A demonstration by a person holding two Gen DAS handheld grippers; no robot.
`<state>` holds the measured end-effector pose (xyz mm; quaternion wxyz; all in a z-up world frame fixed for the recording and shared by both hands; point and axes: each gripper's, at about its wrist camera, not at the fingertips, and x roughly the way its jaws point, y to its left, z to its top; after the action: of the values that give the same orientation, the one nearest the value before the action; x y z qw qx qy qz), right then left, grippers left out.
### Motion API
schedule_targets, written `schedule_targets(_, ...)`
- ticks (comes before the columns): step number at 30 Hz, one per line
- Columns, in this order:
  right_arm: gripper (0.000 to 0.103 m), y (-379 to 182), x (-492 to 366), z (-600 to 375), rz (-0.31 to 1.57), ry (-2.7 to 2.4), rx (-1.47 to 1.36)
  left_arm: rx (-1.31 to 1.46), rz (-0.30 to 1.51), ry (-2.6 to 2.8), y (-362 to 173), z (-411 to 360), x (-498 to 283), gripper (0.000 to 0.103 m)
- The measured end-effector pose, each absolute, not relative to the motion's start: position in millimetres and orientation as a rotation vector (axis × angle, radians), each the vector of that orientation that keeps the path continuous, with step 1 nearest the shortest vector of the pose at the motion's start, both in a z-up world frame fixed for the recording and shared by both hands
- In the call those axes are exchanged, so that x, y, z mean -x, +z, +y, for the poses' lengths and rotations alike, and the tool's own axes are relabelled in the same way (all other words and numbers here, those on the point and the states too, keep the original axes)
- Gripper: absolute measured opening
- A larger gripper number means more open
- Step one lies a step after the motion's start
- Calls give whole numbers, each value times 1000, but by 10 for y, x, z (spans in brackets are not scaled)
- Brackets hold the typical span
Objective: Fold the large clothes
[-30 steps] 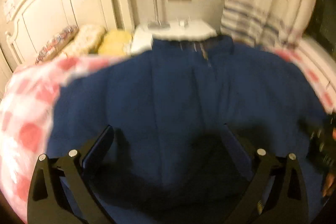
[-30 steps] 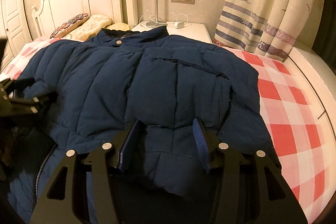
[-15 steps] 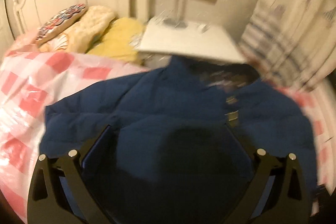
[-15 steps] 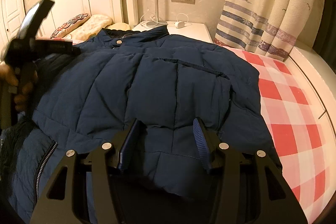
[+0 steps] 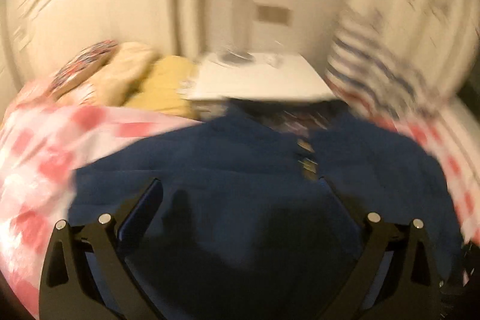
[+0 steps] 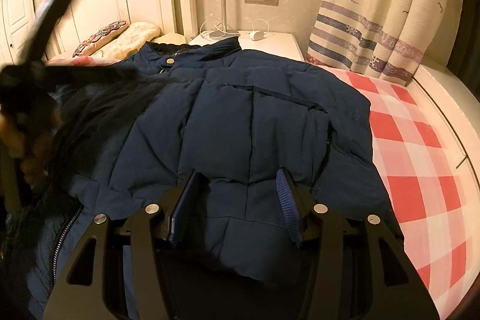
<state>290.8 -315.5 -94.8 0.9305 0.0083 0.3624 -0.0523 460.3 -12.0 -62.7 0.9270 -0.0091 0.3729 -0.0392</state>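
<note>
Item: navy puffer jacket (image 6: 240,116) on checked bedspread (image 6: 420,146); no legible labels. My right gripper (image 6: 237,200) pinches its hem; my left gripper (image 5: 240,200) spread wide, empty.

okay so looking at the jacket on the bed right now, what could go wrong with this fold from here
1. The right gripper pinches only a thick bunch of the navy puffer jacket near the hem; slick padded fabric could slip out under tension.
2. The left gripper stands wide open over the jacket, its view blurred; a hasty grab might catch only the top layer.
3. The charger and cable lie on the nightstand right behind the collar; a swinging fold might snag them.
</note>
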Motion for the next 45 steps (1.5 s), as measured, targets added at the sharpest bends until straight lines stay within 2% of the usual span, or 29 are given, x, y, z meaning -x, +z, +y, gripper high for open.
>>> schedule_targets(4,48,-953,-2906,-3167,743,-104,-21,98,939,-64,-1008,376,-4779,101)
schedule_targets(7,48,-951,-2908,-3152,743,-103,-15,-40,858,-109,-1010,293,-4619,101)
schedule_targets(11,50,-949,-2907,-3163,743,-106,-20,69,815,-152,-777,292,-4122,100)
schedule_targets(15,51,-951,-2914,-3161,744,-108,-16,-17,831,-167,-833,175,-3642,101)
schedule_targets(18,51,-952,-2913,-3160,744,-107,-18,-154,875,-159,-1148,66,-3580,101)
schedule_targets(31,58,-816,-2713,-3074,702,-89,-81,-188,867,-119,-1176,13,-3555,101)
schedule_targets(33,66,-782,-2589,-2897,696,-43,-62,-194,869,-116,-1178,7,-3566,101)
schedule_targets(35,89,-839,-2543,-2706,732,-30,35,-194,870,-116,-1177,7,-3565,101)
schedule_targets(36,92,-928,-2545,-2592,774,-28,108,-194,870,-116,-1177,7,-3566,101)
schedule_targets(38,94,-1077,-2569,-2474,830,-49,202,-195,870,-115,-1175,6,-3565,101)
schedule_targets(45,94,-938,-2381,-2492,822,-17,101,-213,858,-113,-993,-126,-3168,101)
